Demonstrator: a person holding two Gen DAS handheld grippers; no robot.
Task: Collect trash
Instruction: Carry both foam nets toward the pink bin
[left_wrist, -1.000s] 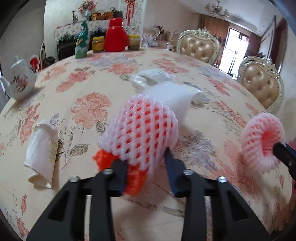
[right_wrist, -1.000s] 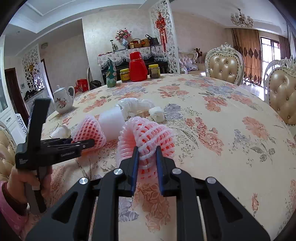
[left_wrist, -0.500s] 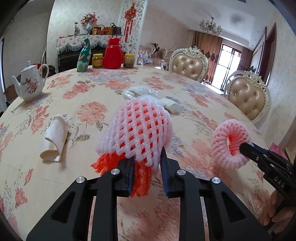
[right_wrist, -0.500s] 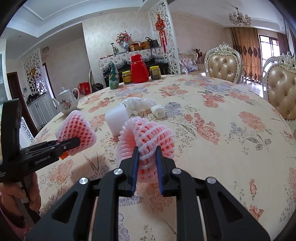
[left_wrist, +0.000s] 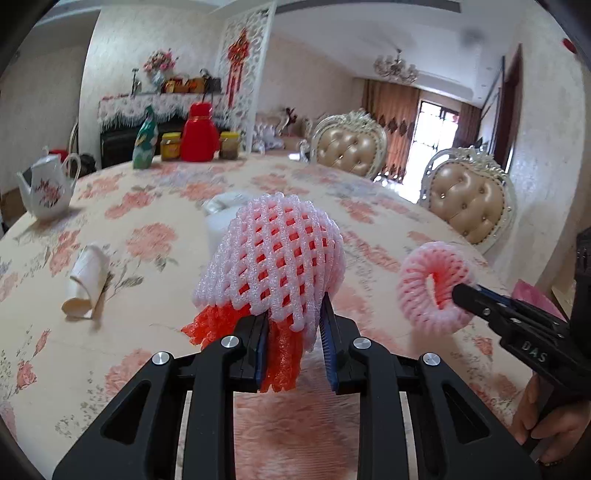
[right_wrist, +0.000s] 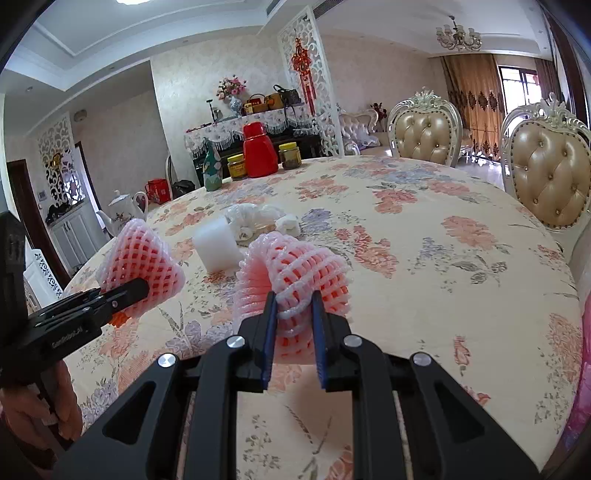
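A: Surface, room?
B: Round bench (right_wrist: 424, 236) under floral cloth; tufted chairs (right_wrist: 424, 133) behind, sideboard at the wall.
A: Clutter?
B: Teapot (left_wrist: 46, 188), red jug (right_wrist: 259, 151), jars, foam block (right_wrist: 216, 245), rolled paper (left_wrist: 86, 280).
A: Trash?
B: Left hand-held gripper (left_wrist: 293, 350) clamped on a pink foam net (left_wrist: 273, 258), above the cloth. Right hand-held gripper (right_wrist: 293, 332) clamped on a rolled foam net (right_wrist: 295, 266).

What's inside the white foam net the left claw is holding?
An orange-red foam net fills the white foam net, showing through its mesh and hanging out below. Anything deeper inside is covered.
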